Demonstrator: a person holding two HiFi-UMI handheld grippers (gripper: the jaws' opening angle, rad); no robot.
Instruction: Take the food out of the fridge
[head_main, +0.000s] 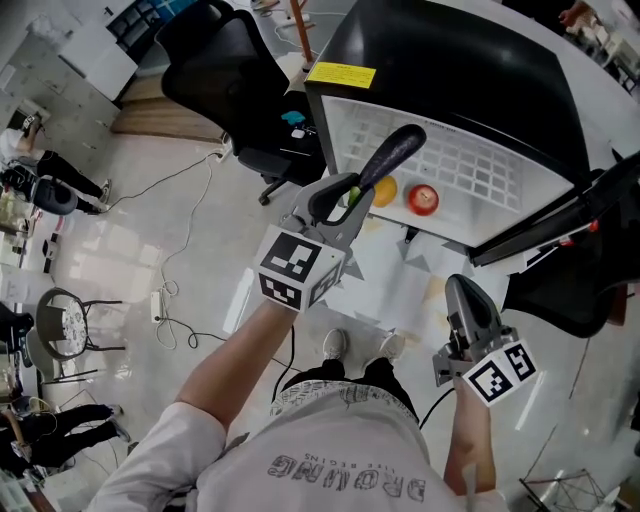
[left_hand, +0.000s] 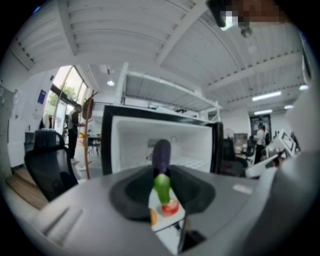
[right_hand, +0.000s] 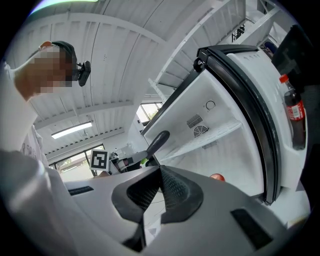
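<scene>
While the left hand-held gripper (head_main: 350, 196) pinches the eggplant (head_main: 395, 152) before the fridge (head_main: 450, 60), the pressed-together right hand-held gripper (head_main: 463, 288) should probably open for the red fruit (head_main: 423, 199).

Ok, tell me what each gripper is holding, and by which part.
The left gripper holds an eggplant by its green stem end, the purple body sticking out ahead. The right gripper is shut on nothing.

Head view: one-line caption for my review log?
Left tongs grip an eggplant at the open fridge, orange and red fruit on its shelf; right tongs shut, empty.
</scene>
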